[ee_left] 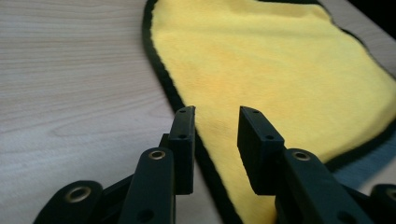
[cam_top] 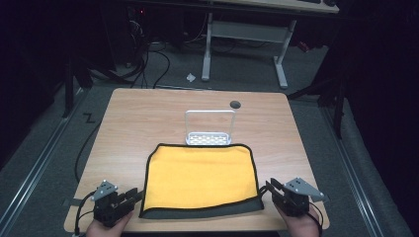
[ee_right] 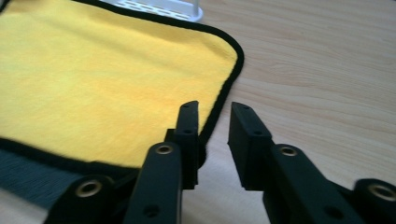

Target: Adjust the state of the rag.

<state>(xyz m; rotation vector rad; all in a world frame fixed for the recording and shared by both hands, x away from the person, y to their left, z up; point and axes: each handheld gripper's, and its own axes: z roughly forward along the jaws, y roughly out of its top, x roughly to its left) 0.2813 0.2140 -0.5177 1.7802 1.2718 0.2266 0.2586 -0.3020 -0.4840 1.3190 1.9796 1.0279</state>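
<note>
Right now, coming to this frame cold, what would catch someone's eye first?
The yellow cloth with its black edging lies flat at the near middle of the wooden table, its grey underside showing along the near edge. The left gripper and right gripper sit at its two near corners, jaws apart with nothing pinched between them. Just beyond the cloth stands a small white rack.

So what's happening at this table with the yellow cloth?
A person sits at a wooden table with a gripping tool in each hand. A yellow cloth with a black edge lies flat, folded so a grey strip shows along its near side. The left tool sits by the cloth's near left corner, the right tool by its near right corner. Both stand open, holding nothing. A small white rack stands behind the cloth.
</note>
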